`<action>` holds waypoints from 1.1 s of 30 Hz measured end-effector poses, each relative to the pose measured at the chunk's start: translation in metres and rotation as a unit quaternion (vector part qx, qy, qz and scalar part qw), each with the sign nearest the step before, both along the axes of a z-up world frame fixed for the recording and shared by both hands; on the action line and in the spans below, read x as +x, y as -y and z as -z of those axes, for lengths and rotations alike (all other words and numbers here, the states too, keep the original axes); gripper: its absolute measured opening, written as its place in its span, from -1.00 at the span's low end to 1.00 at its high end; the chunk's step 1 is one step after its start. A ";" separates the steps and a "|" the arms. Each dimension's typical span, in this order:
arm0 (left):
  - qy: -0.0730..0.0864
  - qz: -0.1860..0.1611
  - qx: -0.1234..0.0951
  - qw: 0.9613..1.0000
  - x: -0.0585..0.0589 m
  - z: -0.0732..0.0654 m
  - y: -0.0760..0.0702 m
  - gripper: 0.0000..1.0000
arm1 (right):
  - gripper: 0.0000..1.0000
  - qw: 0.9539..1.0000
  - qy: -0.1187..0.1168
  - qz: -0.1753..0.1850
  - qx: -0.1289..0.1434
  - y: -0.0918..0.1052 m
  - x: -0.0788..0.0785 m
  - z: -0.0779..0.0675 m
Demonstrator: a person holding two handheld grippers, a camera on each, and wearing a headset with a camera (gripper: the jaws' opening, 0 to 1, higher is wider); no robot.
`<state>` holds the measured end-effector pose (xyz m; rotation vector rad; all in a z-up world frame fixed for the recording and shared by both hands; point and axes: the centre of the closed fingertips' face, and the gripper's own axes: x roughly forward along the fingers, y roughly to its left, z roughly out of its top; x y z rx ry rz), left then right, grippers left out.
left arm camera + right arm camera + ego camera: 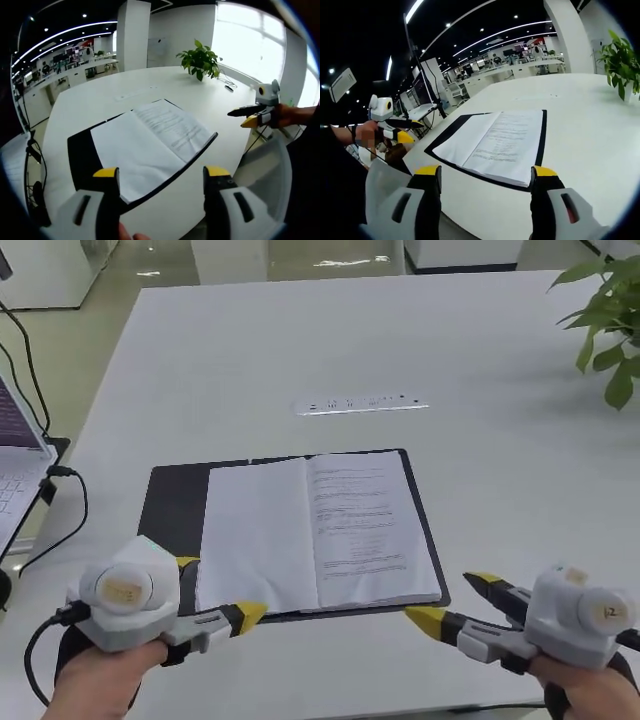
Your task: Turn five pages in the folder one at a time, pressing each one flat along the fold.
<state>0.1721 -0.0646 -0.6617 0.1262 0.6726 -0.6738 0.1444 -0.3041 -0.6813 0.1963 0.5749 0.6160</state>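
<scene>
Head view: the left gripper (220, 588) and right gripper (452, 600) hover with jaws spread, holding nothing, by the near edge of the open folder (175, 510) on the white table (500, 470); print on its right page (365, 525) is too small to read

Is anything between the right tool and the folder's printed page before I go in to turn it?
Nothing visible. The right tool is open just off the near right corner of the folder, with bare table between it and the printed page.
</scene>
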 end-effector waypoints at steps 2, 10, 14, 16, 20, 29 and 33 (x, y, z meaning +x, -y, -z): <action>-0.001 0.005 0.000 1.000 0.001 -0.001 0.005 0.34 | 0.44 1.000 -0.001 0.002 0.002 0.002 -0.001 0.000; -0.002 0.043 0.008 0.999 0.008 -0.002 0.029 0.33 | 0.46 1.000 0.000 0.000 0.002 0.008 0.001 -0.002; -0.003 0.051 0.006 0.999 0.015 -0.003 0.039 0.32 | 0.46 1.000 0.001 0.002 0.005 0.011 0.002 -0.002; -0.003 0.053 0.003 0.999 0.018 -0.003 0.044 0.32 | 0.47 1.000 -0.001 0.001 0.003 0.014 0.000 0.000; -0.003 0.062 0.001 0.998 0.025 -0.002 0.057 0.32 | 0.48 1.000 -0.002 0.000 0.004 0.017 -0.003 0.000; -0.001 0.089 -0.005 0.996 0.044 -0.002 0.097 0.32 | 0.48 1.000 -0.006 0.002 0.001 0.025 -0.004 0.008; -0.001 0.109 -0.004 0.994 0.049 0.001 0.119 0.31 | 0.48 1.000 -0.006 0.003 -0.001 0.029 -0.004 0.006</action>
